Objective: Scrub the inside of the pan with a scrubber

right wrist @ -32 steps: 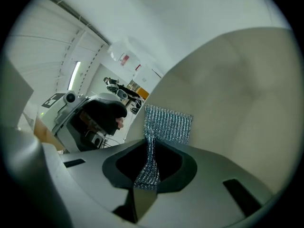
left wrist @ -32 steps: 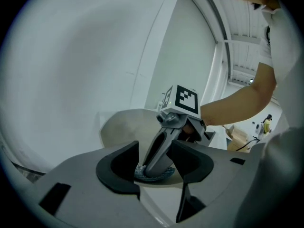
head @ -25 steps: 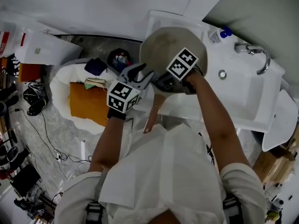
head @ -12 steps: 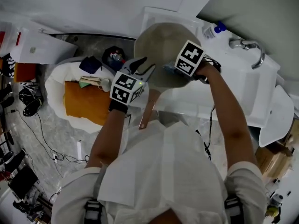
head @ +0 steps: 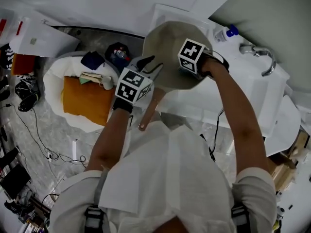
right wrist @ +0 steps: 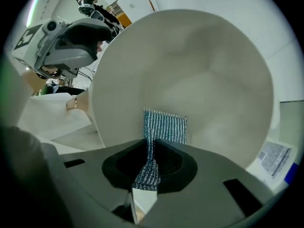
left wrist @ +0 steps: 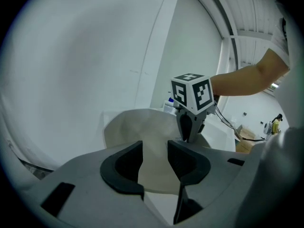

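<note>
A round pale pan (head: 165, 42) is tilted up over the sink, and its wooden handle (head: 148, 114) points back toward me. My left gripper (head: 149, 64) reaches in at the pan's near left rim. In the left gripper view its jaws (left wrist: 155, 160) stand partly apart around the pan's near edge (left wrist: 152, 127) and hold it up. My right gripper (right wrist: 153, 141) is shut on a blue-silver mesh scrubber (right wrist: 164, 126). The scrubber's free end lies flat against the pan's inner face (right wrist: 190, 65). The right gripper's marker cube (left wrist: 192, 94) stands over the pan's middle.
The white sink (head: 243, 96) with its tap (head: 260, 57) lies under and to the right of the pan. A blue-capped bottle (head: 228, 33) stands at the back. A white bag with an orange item (head: 85, 98) and cables (head: 43, 144) lie on the floor to the left.
The right gripper has slid the scrubber a little across the pan's inside, first right and then back up-left. The left gripper and the pan have shifted slightly upward.
</note>
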{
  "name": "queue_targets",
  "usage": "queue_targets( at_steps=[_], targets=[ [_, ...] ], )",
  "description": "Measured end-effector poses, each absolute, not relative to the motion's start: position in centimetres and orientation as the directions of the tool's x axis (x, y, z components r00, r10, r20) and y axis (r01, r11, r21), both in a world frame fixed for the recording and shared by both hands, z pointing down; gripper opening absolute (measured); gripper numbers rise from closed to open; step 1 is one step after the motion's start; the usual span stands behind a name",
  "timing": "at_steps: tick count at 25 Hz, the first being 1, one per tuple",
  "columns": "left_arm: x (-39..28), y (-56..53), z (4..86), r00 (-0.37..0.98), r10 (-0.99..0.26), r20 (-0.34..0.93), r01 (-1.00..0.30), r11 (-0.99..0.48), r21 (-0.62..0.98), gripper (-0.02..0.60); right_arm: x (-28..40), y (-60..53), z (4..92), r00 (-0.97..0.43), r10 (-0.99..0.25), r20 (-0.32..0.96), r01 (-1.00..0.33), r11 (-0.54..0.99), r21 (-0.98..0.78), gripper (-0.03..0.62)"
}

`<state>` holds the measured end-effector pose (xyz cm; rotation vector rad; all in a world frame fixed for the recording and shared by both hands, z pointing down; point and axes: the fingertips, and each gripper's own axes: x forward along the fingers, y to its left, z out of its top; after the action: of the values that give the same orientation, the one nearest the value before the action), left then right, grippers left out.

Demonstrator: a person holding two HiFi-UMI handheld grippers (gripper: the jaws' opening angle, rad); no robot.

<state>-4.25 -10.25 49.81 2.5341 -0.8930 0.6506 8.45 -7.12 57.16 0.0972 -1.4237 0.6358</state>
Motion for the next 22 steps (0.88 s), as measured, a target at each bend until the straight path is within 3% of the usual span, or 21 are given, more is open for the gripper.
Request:
queue_targets(
  at_steps=[5, 10, 15, 22],
  targets=[
    [-4.7, -9.3, 50.7, 0.684, -0.480, 0.548, -0.666, -0.717, 0.203, 0.173, 5.7, -3.1, 57.0, -0.119, 0.456, 0.882, -0.443, 0.770, -0.459, 0.051],
    [-4.8, -8.5, 50.8, 0.683, -0.477, 0.552, -0.668, -0.713, 0.211, 0.173, 0.5, -1.5, 56.1, -0.370, 0.489, 0.790, -0.408, 0.679, -0.610, 0.052],
    [-5.6, -7.6, 50.0, 0.671, -0.489, 0.557, -0.681, -0.703, 0.204, 0.175, -3.2, -3.3, 55.6, -0.590, 0.388, 0.708, -0.405, 0.617, -0.675, 0.052],
    [-7.5, -4.2, 50.3, 0.670, -0.445, 0.594, -0.670, -0.707, 0.226, 0.235, -6.8, -6.3, 52.2, -0.798, 0.175, 0.576, -0.370, 0.612, -0.699, 0.051]
  ],
)
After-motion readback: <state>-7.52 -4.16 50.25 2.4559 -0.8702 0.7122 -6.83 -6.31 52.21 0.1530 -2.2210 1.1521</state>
